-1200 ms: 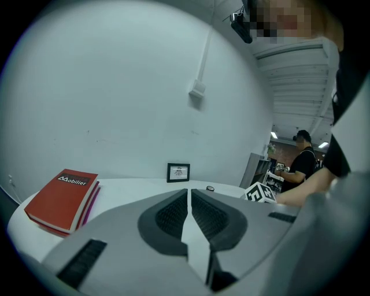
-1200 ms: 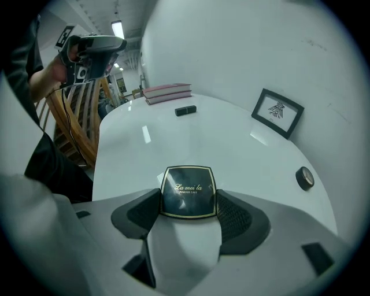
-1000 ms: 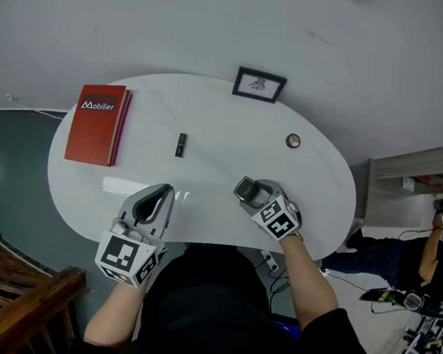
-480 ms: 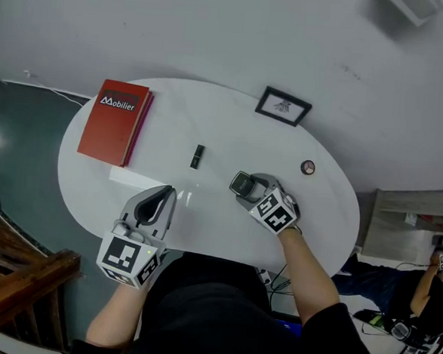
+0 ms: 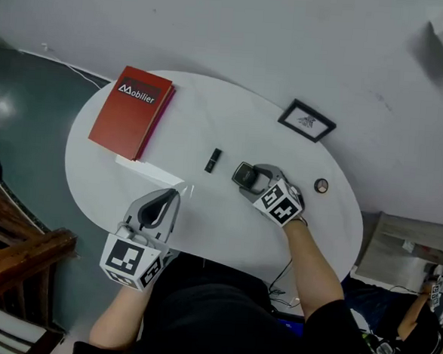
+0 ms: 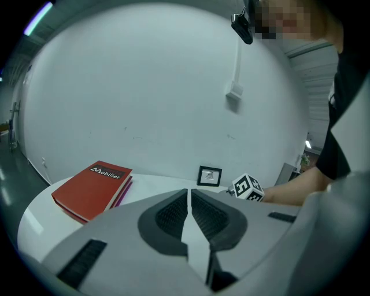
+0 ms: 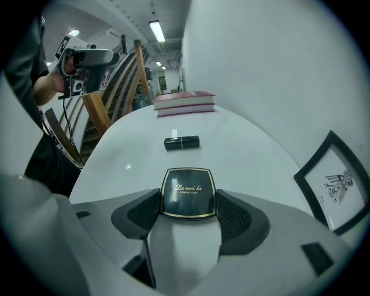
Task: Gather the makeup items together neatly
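Observation:
My right gripper [image 5: 244, 173] is shut on a black powder compact [image 7: 188, 193] with gold lettering, which it carries a little above the white oval table [image 5: 226, 226]. The compact [image 5: 244, 172] sits just right of a small black lipstick [image 5: 213, 160] that lies on the table, also ahead of the jaws in the right gripper view as the lipstick [image 7: 181, 142]. A small round makeup item [image 5: 321, 186] rests near the table's right end. My left gripper [image 5: 161, 203] hovers at the near edge, jaws shut and empty [image 6: 189, 211].
A red book [image 5: 131, 111] lies at the table's far left, over a thinner pink one. A black-framed picture [image 5: 307, 120] leans on the wall behind the table. A wooden stair rail [image 5: 11, 260] stands at the lower left. Grey floor surrounds the table.
My right gripper has carried the compact leftward and away from me, closer to the lipstick. The left gripper shifted only a little. The head view has swung, so the table sits differently in the frame.

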`<action>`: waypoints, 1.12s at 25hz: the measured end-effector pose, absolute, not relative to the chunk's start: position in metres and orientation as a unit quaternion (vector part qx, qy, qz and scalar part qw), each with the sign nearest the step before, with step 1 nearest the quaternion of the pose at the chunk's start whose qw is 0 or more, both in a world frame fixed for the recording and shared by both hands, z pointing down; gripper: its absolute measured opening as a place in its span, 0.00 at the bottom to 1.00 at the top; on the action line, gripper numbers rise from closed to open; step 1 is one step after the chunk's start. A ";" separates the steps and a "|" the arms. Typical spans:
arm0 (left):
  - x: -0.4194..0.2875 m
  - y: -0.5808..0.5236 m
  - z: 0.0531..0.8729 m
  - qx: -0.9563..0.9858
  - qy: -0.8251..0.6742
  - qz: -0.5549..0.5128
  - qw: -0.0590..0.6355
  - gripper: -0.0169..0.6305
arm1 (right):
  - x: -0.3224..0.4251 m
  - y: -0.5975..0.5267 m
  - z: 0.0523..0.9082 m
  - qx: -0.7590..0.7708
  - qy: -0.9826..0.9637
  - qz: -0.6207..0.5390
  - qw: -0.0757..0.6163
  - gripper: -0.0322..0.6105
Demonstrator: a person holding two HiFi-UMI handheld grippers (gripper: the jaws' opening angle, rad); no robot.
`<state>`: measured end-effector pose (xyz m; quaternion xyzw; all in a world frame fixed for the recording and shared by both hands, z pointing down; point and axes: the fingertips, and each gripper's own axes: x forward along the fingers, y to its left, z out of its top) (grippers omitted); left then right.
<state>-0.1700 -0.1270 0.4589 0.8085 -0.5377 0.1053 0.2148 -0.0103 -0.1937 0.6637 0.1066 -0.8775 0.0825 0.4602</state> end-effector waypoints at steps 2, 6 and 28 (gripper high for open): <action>-0.172 -0.129 0.461 0.805 -0.542 0.105 0.219 0.07 | -0.014 -0.195 0.666 0.093 -0.879 0.077 0.461 0.47; -0.172 -0.131 0.460 0.803 -0.544 0.102 0.222 0.07 | -0.018 -0.195 0.663 0.076 -0.883 0.071 0.458 0.47; -0.160 -0.118 0.441 0.837 -0.499 0.108 0.198 0.07 | -0.008 -0.195 0.644 0.137 -0.882 0.073 0.445 0.47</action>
